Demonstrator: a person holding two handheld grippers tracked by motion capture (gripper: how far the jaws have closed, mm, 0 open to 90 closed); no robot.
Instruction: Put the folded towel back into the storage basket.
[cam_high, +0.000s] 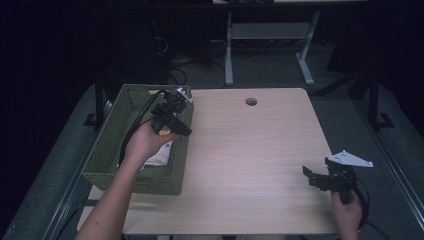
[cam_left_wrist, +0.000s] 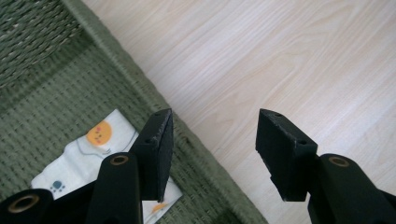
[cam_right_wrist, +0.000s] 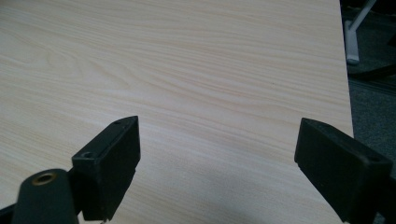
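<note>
A green woven basket (cam_high: 107, 145) stands on the left part of the light wooden table (cam_high: 250, 165). Inside it lies a white cloth with small cartoon prints (cam_left_wrist: 88, 151), also seen under the person's left hand (cam_high: 161, 155). My left gripper (cam_high: 172, 120) hovers over the basket's right rim (cam_left_wrist: 140, 93), one jaw above the cloth and the other above bare wood. It (cam_left_wrist: 215, 119) is open, with nothing between the jaws. My right gripper (cam_high: 311, 176) stays near the table's front right corner, open wide and empty (cam_right_wrist: 219, 128) above bare wood.
A round cable hole (cam_high: 251, 101) sits near the table's far edge. The table's right edge (cam_right_wrist: 348, 93) runs close beside my right gripper, with grey floor beyond. White legs of another desk (cam_high: 229, 55) stand behind the table.
</note>
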